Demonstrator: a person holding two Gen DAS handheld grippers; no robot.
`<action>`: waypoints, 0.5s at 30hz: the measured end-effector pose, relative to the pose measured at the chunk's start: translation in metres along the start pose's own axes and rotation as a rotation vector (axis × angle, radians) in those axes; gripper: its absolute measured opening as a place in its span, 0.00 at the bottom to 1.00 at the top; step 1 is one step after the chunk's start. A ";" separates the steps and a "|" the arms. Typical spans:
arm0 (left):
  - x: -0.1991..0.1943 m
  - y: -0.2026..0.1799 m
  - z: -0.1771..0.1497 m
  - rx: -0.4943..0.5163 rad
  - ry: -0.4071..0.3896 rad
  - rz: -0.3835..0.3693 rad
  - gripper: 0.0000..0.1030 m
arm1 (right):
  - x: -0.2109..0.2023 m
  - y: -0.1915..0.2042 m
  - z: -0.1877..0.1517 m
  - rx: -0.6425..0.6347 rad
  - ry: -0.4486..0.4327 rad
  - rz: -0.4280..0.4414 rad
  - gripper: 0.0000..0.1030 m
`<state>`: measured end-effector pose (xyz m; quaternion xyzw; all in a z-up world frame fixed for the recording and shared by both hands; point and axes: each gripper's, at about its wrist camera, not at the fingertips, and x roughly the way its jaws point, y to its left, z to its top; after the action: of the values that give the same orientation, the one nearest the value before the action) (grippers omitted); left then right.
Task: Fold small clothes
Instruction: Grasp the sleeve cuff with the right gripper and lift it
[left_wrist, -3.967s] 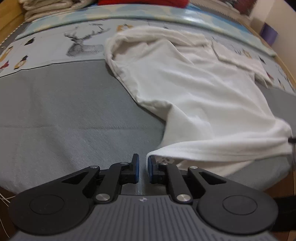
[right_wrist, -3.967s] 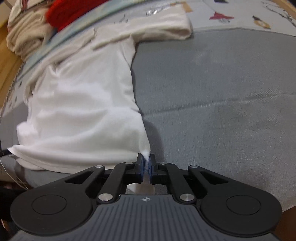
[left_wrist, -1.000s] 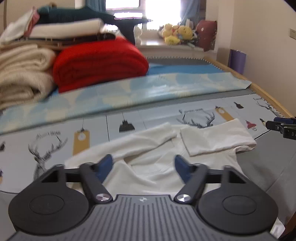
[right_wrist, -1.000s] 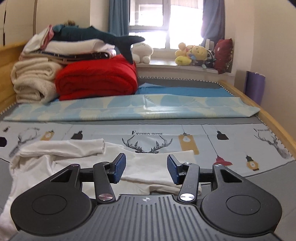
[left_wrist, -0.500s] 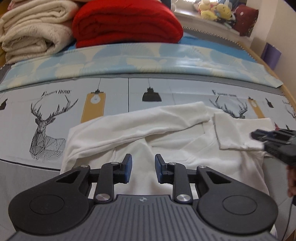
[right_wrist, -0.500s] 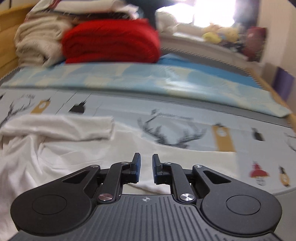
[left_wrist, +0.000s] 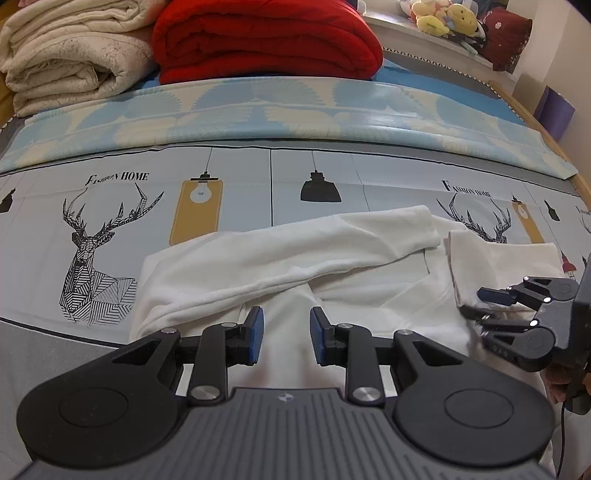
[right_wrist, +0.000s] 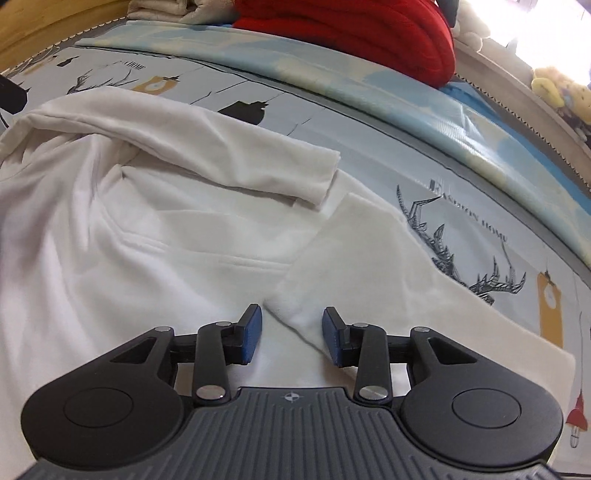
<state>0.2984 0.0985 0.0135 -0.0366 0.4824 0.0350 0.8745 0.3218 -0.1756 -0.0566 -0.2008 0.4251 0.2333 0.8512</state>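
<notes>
White shirt (left_wrist: 332, 266) lies flat on printed bedsheet (left_wrist: 258, 184), both sleeves folded across chest. Your left gripper (left_wrist: 286, 334) hangs over shirt body, jaws partly apart – nothing gripped. Your right gripper (right_wrist: 291, 334) has just been widening – right sleeve (right_wrist: 354, 258) edge between pads, not pinched.

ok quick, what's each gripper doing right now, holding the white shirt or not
Left gripper: open, holding nothing, white shirt beneath.
Right gripper: jaws just reopened, open over a shirt fold, no grip.

Red blanket (left_wrist: 266, 40), cream blankets (left_wrist: 70, 55), deer-print sheet (left_wrist: 110, 236)
</notes>
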 end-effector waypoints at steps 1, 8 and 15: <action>0.001 -0.001 0.000 0.001 0.000 0.001 0.30 | -0.001 -0.004 0.001 0.017 -0.003 0.002 0.26; 0.002 -0.012 0.002 0.011 -0.004 -0.007 0.30 | -0.041 -0.066 -0.008 0.315 -0.142 0.034 0.03; -0.001 -0.021 0.004 0.016 -0.012 -0.016 0.30 | -0.123 -0.193 -0.075 0.846 -0.409 -0.079 0.03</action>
<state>0.3035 0.0778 0.0167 -0.0333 0.4771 0.0245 0.8779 0.3186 -0.4003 0.0301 0.1978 0.2983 0.0417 0.9328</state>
